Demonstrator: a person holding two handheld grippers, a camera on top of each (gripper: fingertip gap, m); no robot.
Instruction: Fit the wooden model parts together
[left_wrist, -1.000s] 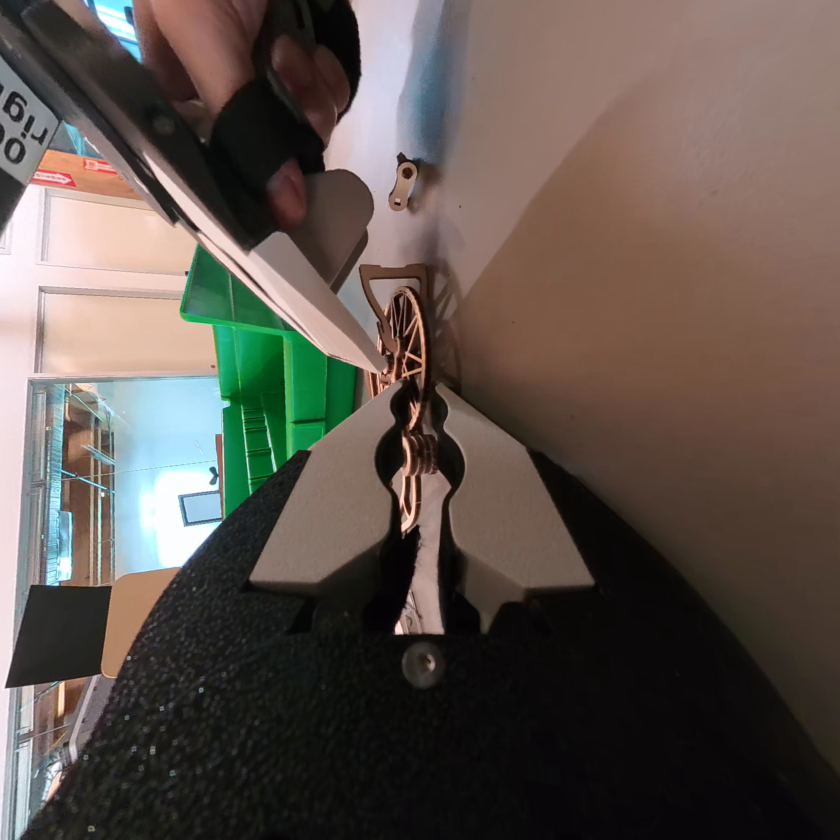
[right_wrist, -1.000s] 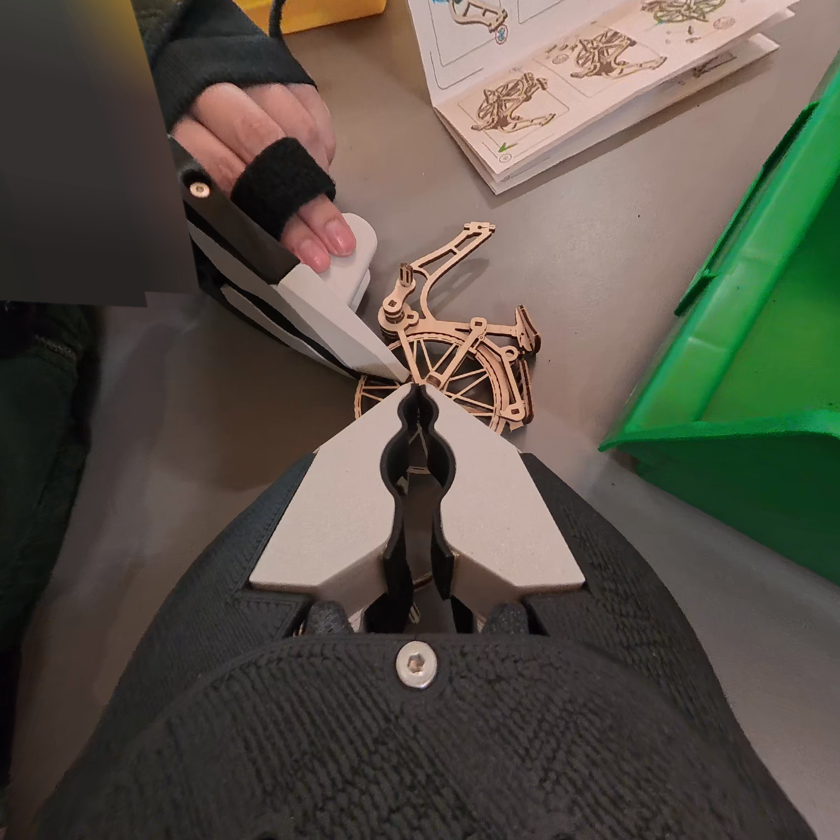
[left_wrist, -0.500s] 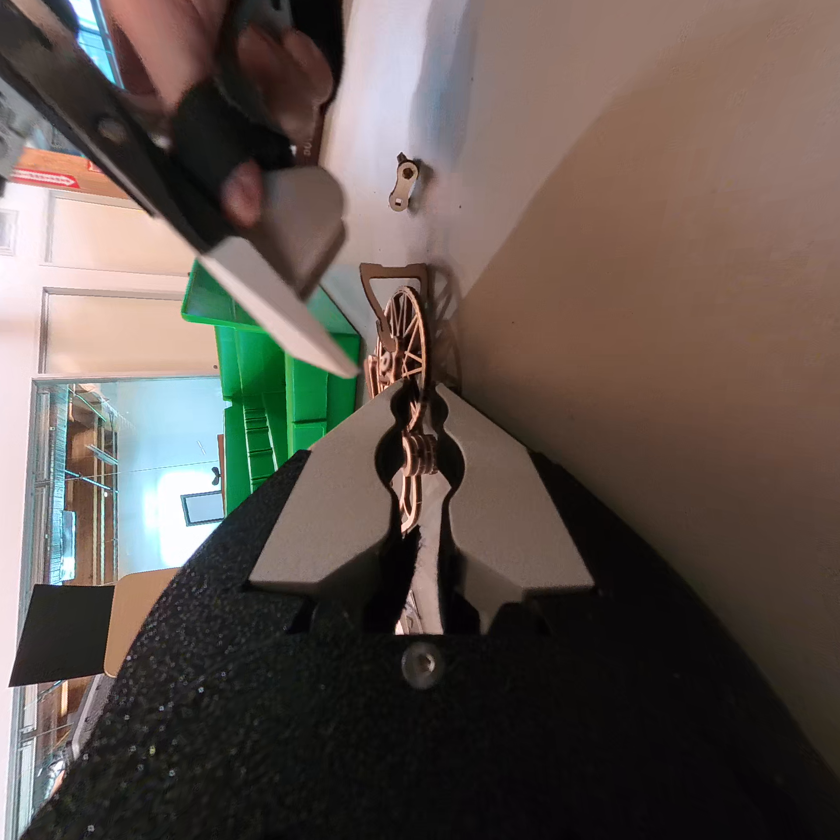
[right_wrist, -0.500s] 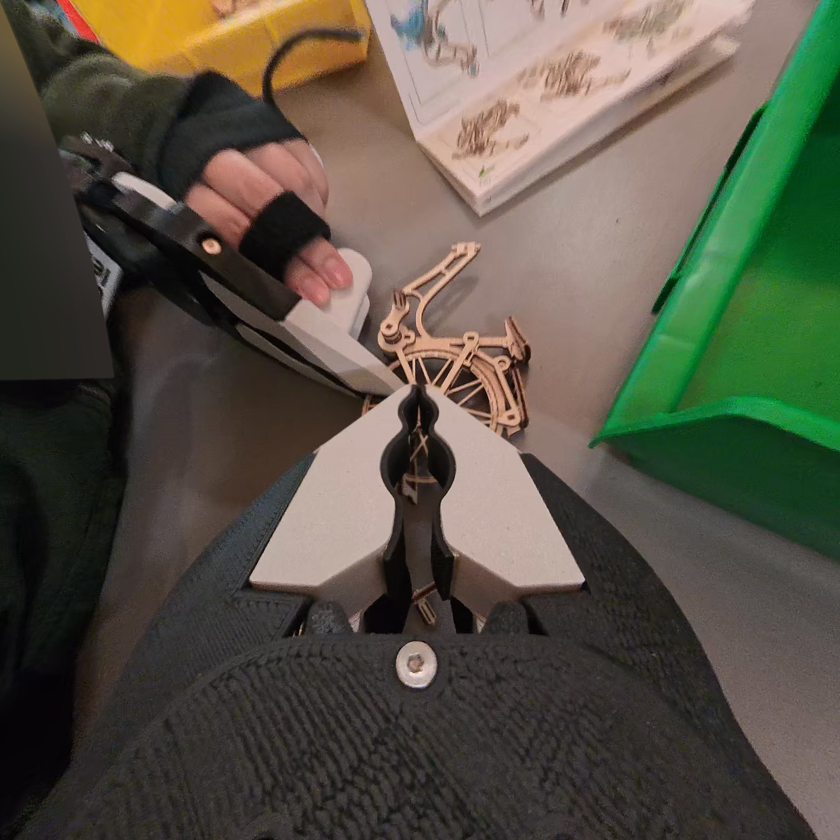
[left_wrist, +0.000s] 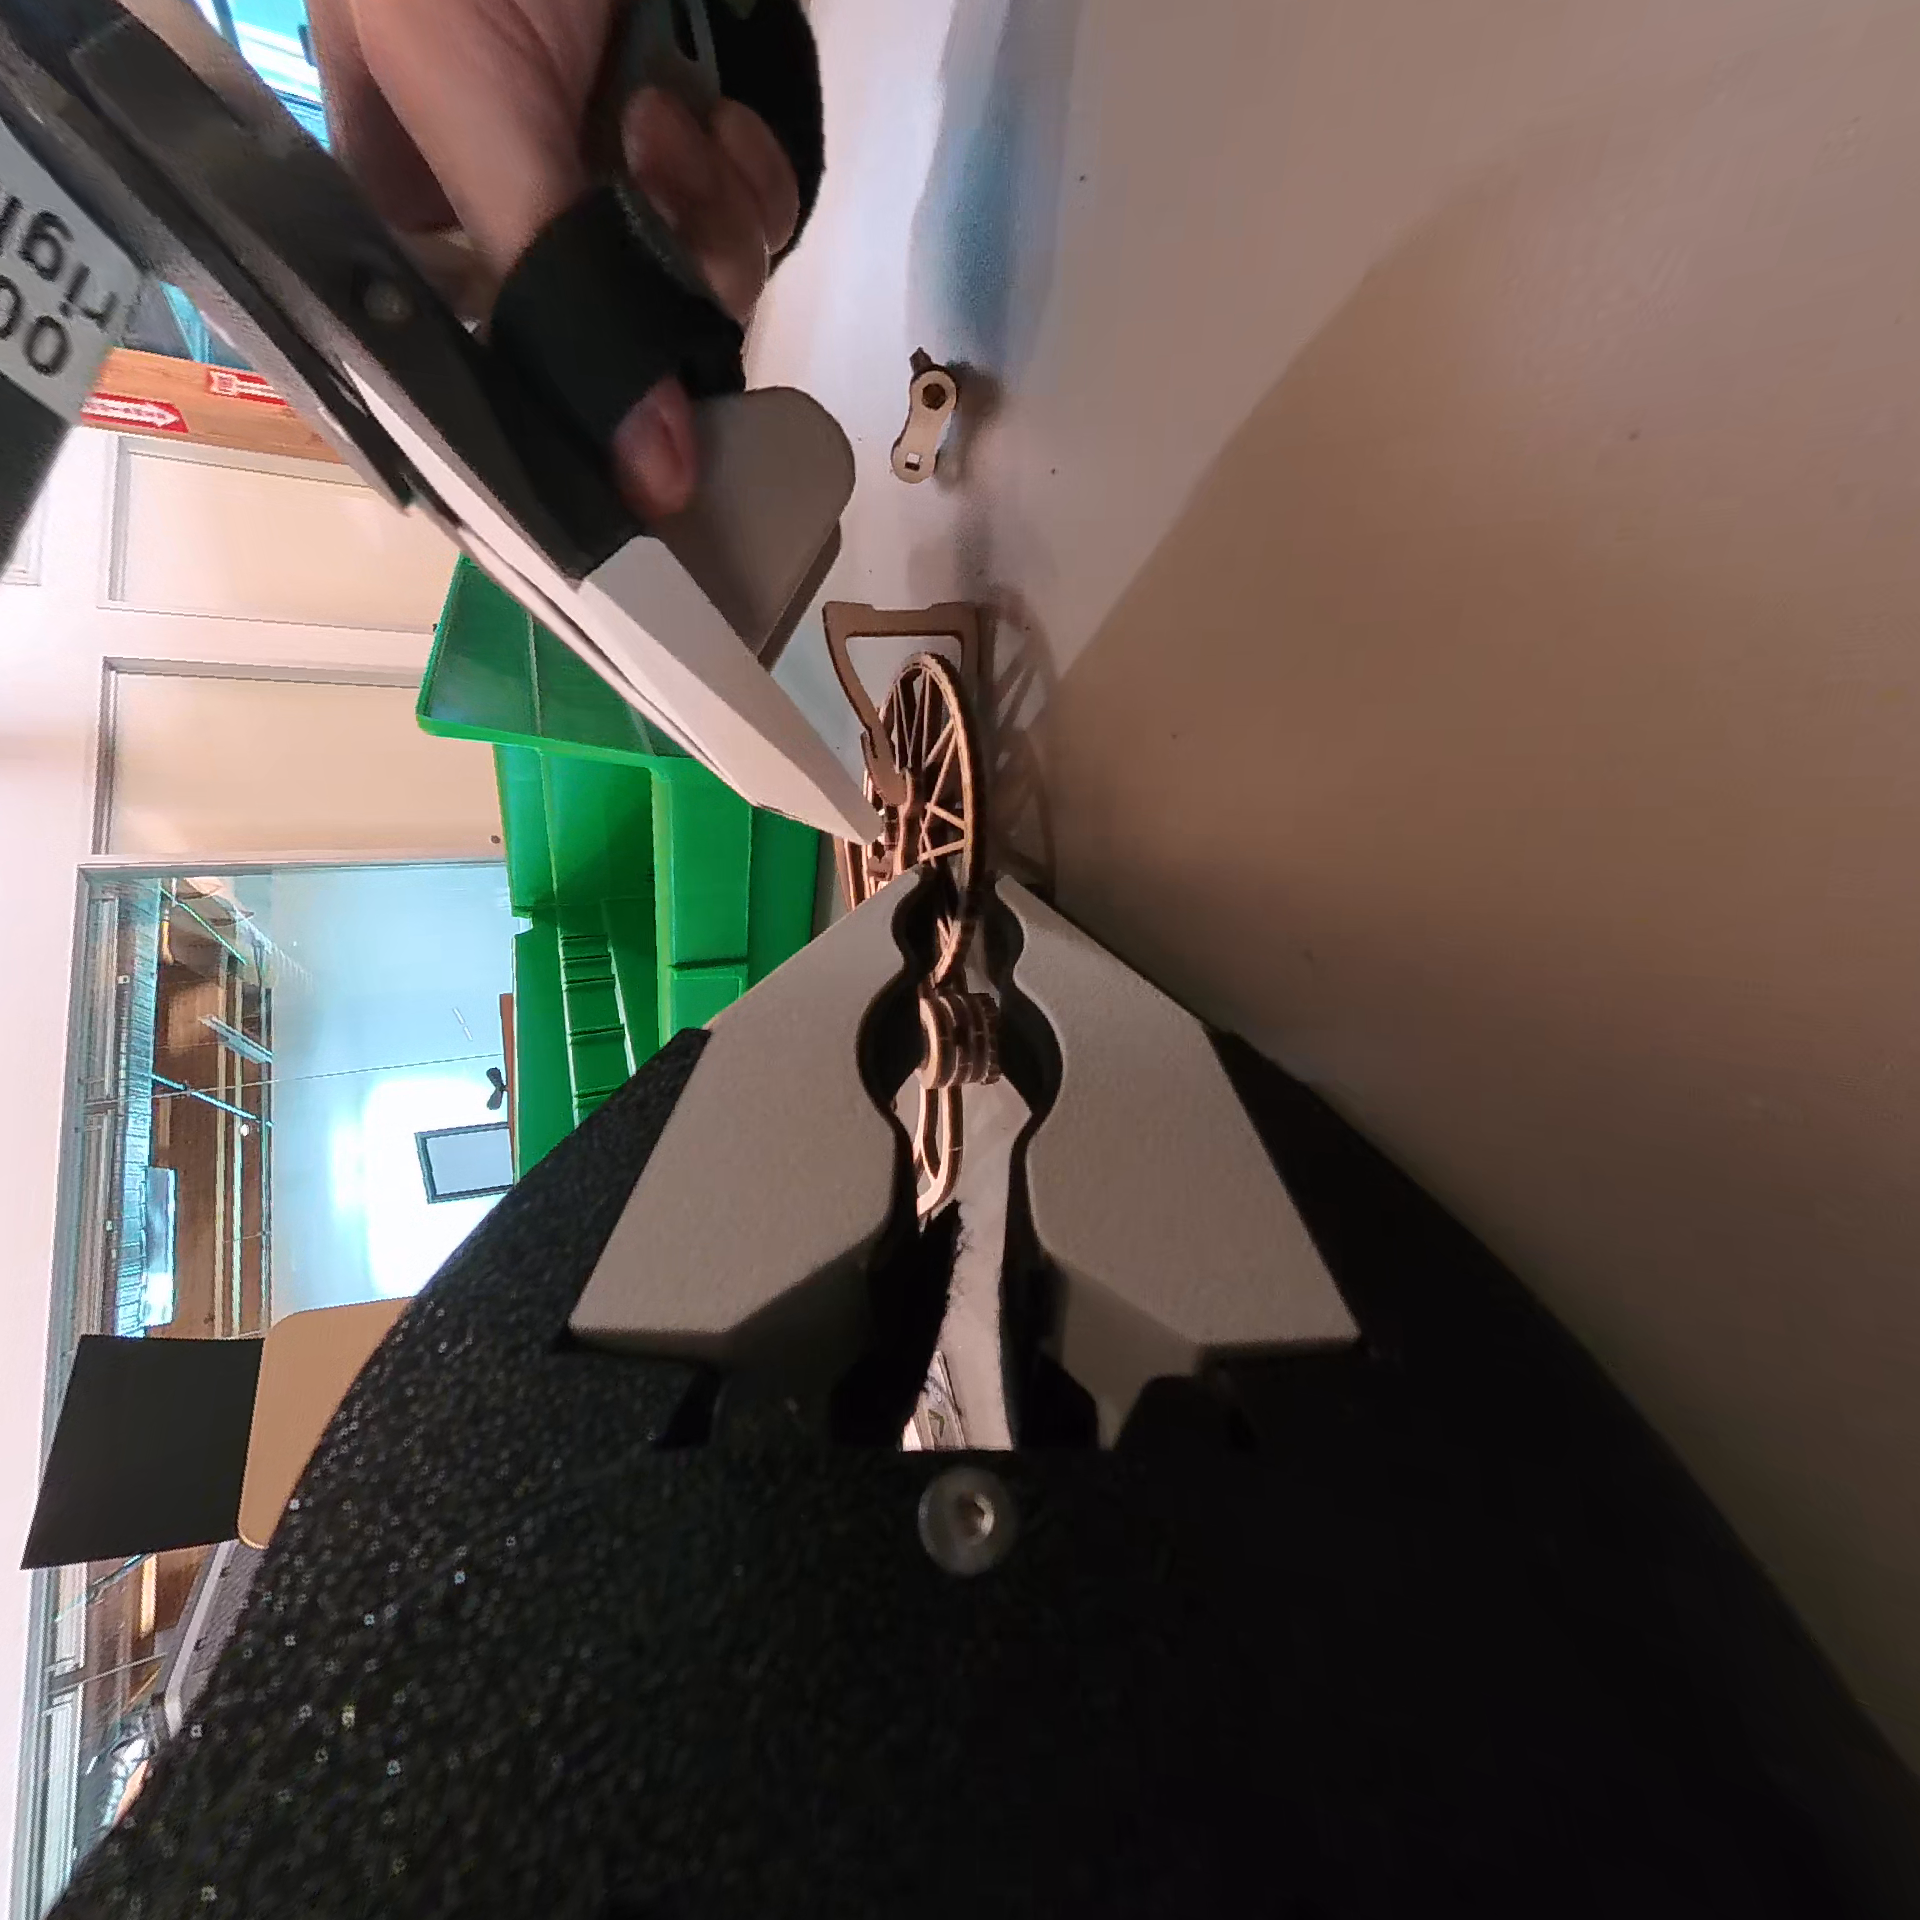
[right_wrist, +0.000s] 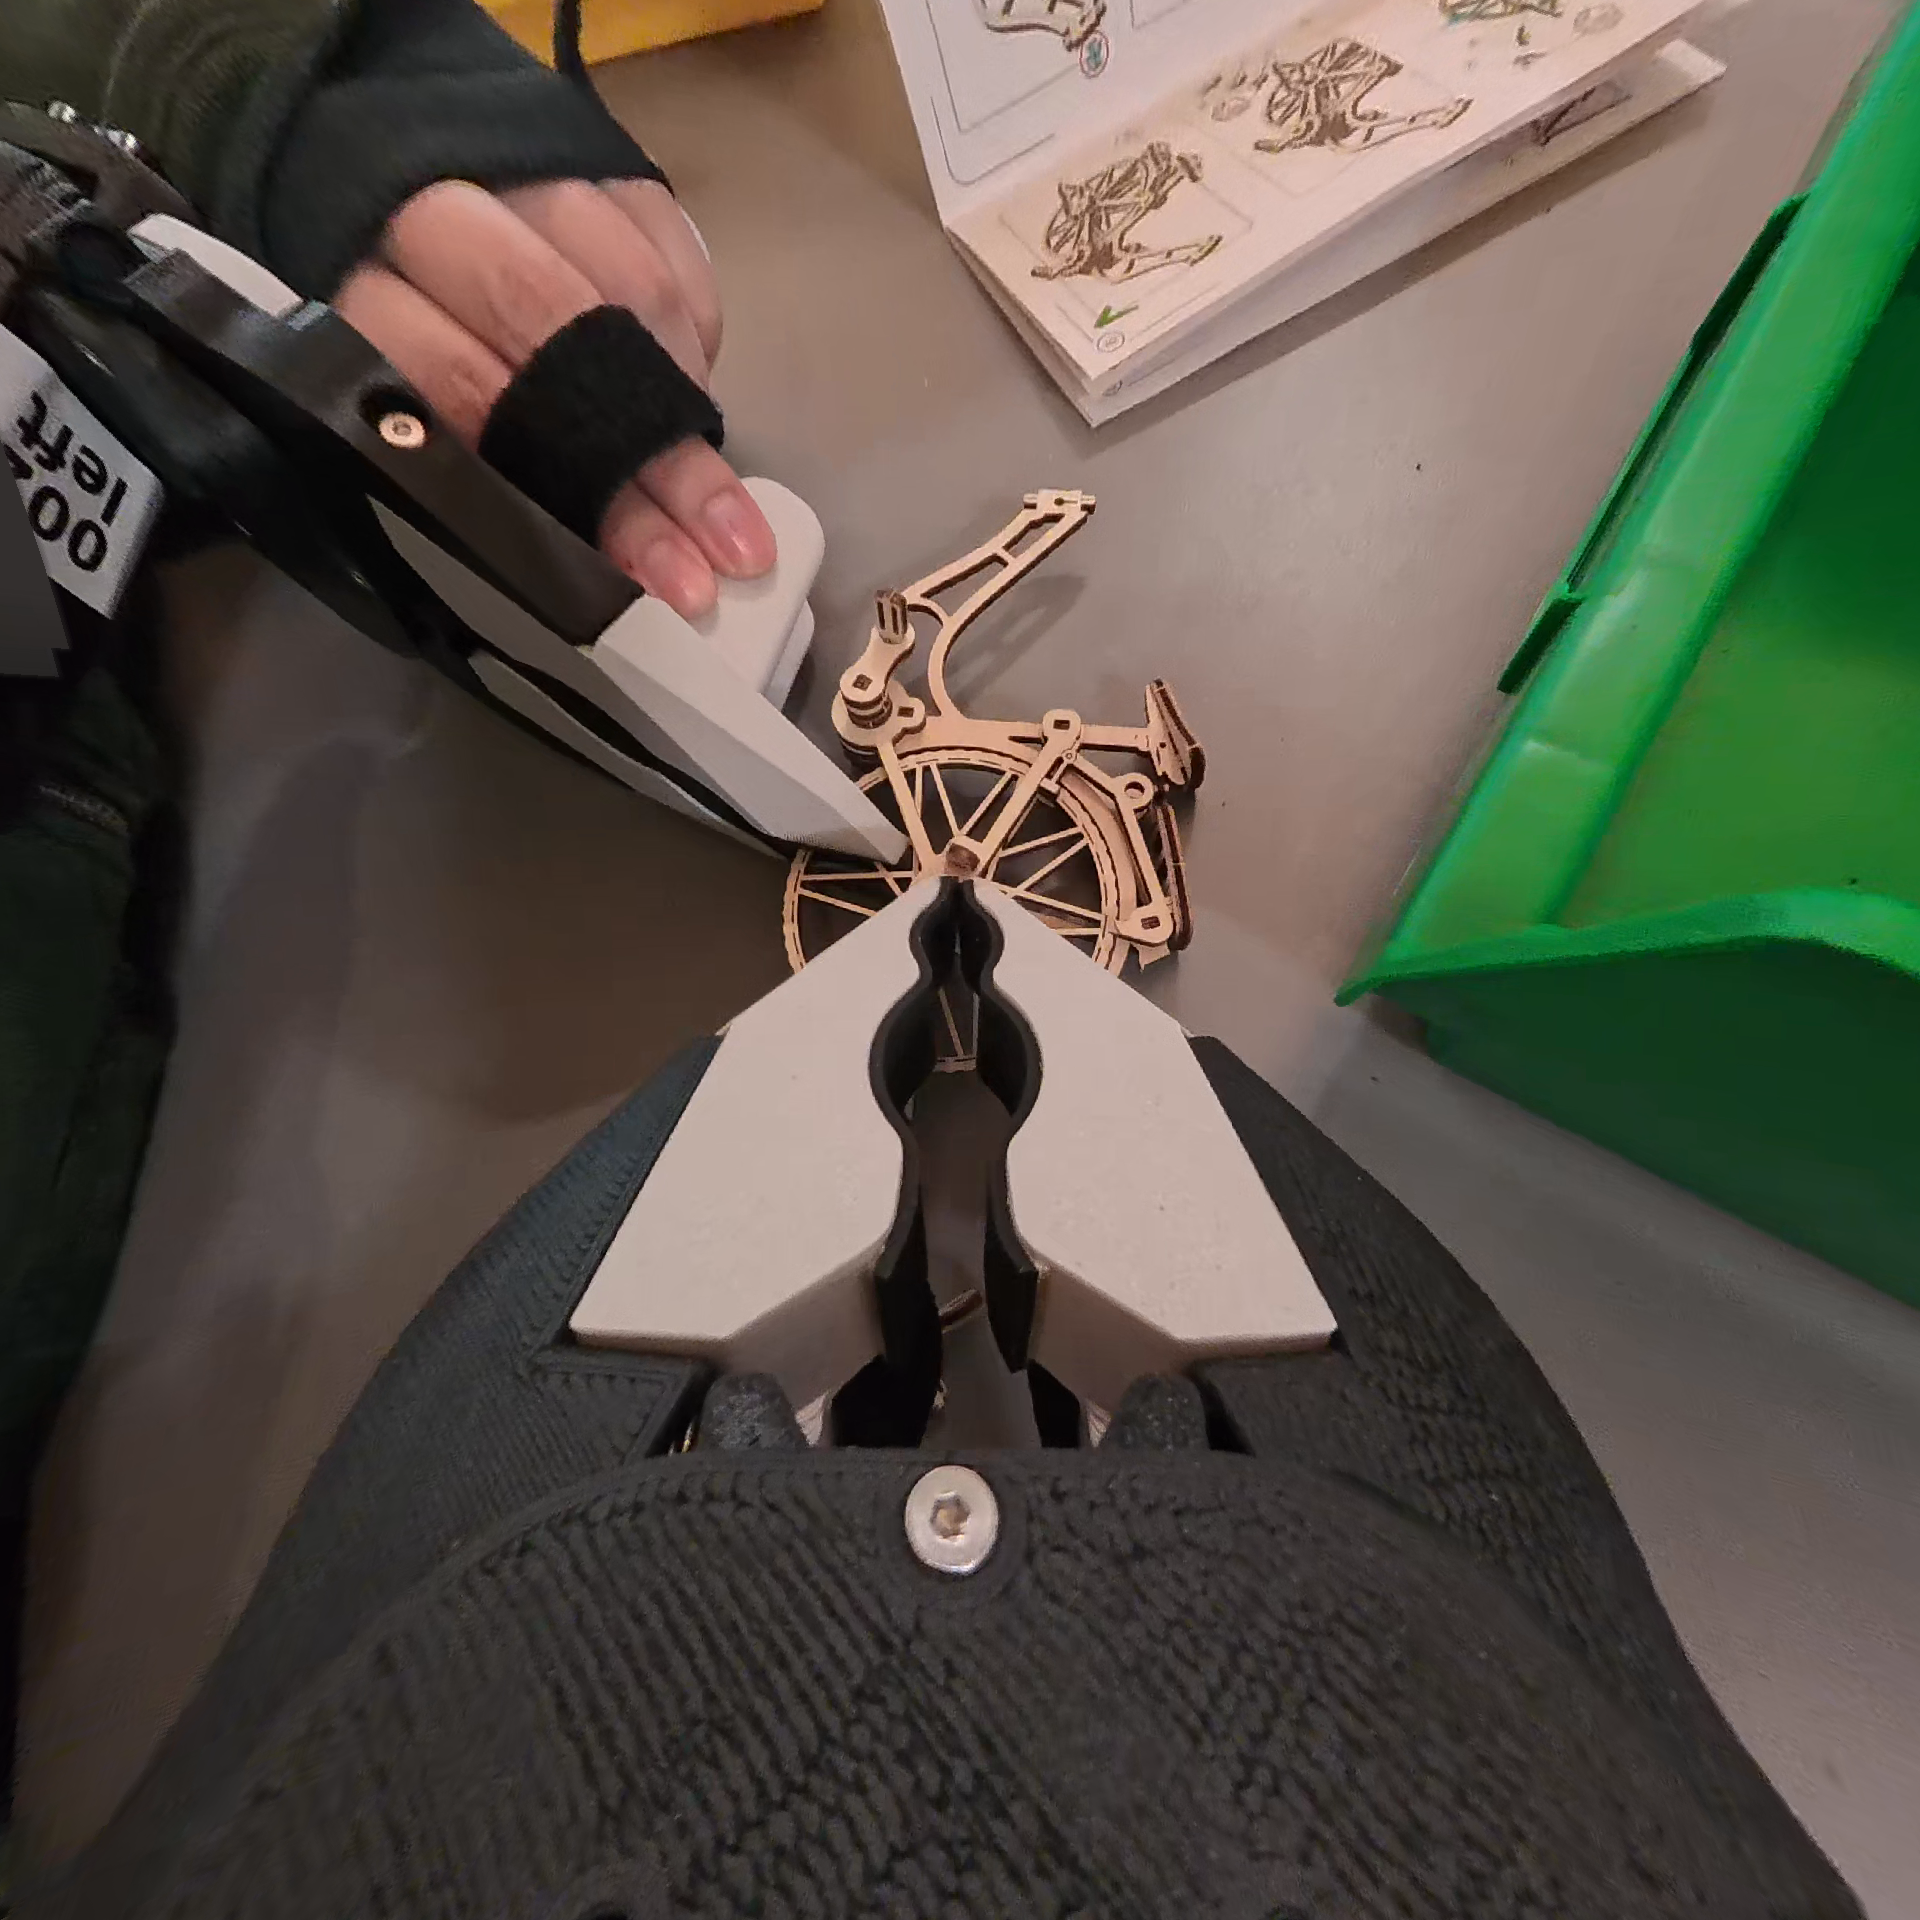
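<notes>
A wooden model (right_wrist: 1049, 821), a spoked wheel with a frame and a curved arm, lies flat on the grey table (right_wrist: 1299, 540). My left gripper (left_wrist: 956, 894) is shut on the wheel's rim, seen edge-on (left_wrist: 935, 769); it also shows in the right wrist view (right_wrist: 868, 842), reaching in from the left. My right gripper (right_wrist: 956, 888) is shut, its tips down at the wheel hub, where a small peg (right_wrist: 961, 855) stands. In the left wrist view the right gripper (left_wrist: 857, 831) touches the wheel from above.
A green bin (right_wrist: 1714, 727) stands right of the model, also in the left wrist view (left_wrist: 623, 810). An open instruction booklet (right_wrist: 1299, 156) lies behind it. A small loose wooden link (left_wrist: 925, 431) lies on the table beyond the wheel. A person's hands hold both grippers. Only a small space, under 4 cm, lies between the two pairs of fingers.
My right gripper lifted off the wheel half a second ago and has come back down to the hub. My left gripper kept its hold on the wheel.
</notes>
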